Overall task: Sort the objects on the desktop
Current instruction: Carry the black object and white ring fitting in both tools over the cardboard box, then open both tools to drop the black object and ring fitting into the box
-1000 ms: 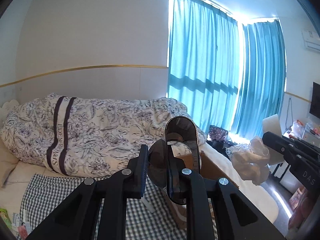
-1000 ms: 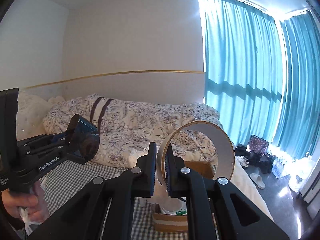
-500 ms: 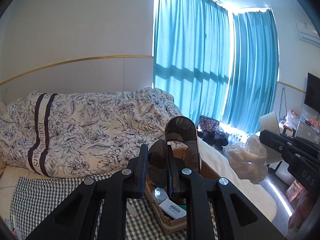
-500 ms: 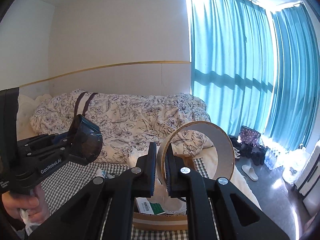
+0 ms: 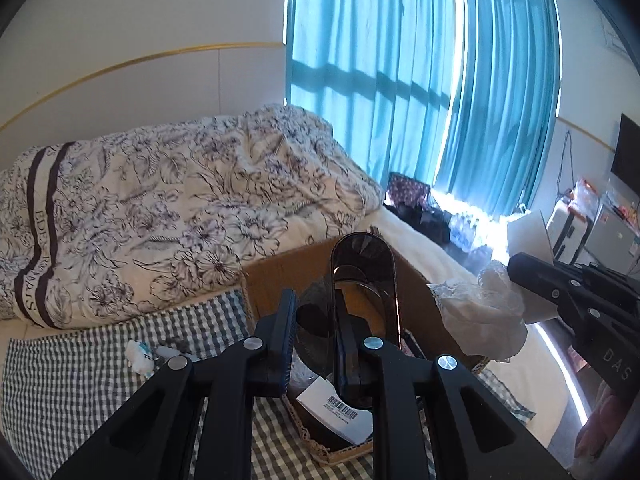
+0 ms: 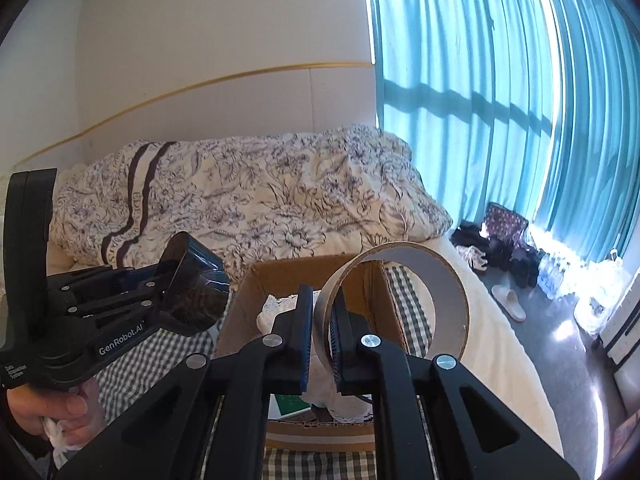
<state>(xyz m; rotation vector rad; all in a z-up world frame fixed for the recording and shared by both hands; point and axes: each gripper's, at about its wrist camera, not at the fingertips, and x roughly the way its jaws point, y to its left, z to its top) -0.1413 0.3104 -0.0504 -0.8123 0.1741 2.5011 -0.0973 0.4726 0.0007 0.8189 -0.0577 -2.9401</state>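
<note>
While both grippers hover above an open cardboard box (image 5: 416, 280), each carries one thing. The left gripper (image 5: 314, 340) has its two black fingers closed on a dark, smoky translucent plastic piece (image 5: 362, 280) with a rounded top, which stands upright between them over the box. Seen from the right wrist camera, the right gripper (image 6: 320, 336) has its fingers clamped on the wall of a cardboard tape ring (image 6: 400, 296), pale inside, held on edge above the box's near right corner. The box sits on a grey-and-white checked cloth (image 5: 80, 380) spread on a bed. Inside the box lie a white package with a barcode label (image 5: 340, 404) and white lacy fabric (image 6: 276, 308). A small white packet (image 5: 140, 356) lies on the cloth just left of the box. Behind it, a floral duvet (image 5: 180, 208) is heaped on the bed, and turquoise curtains (image 5: 400, 80) cover a bright window. A person's hand (image 6: 52, 412) grips the left gripper's handle.
</note>
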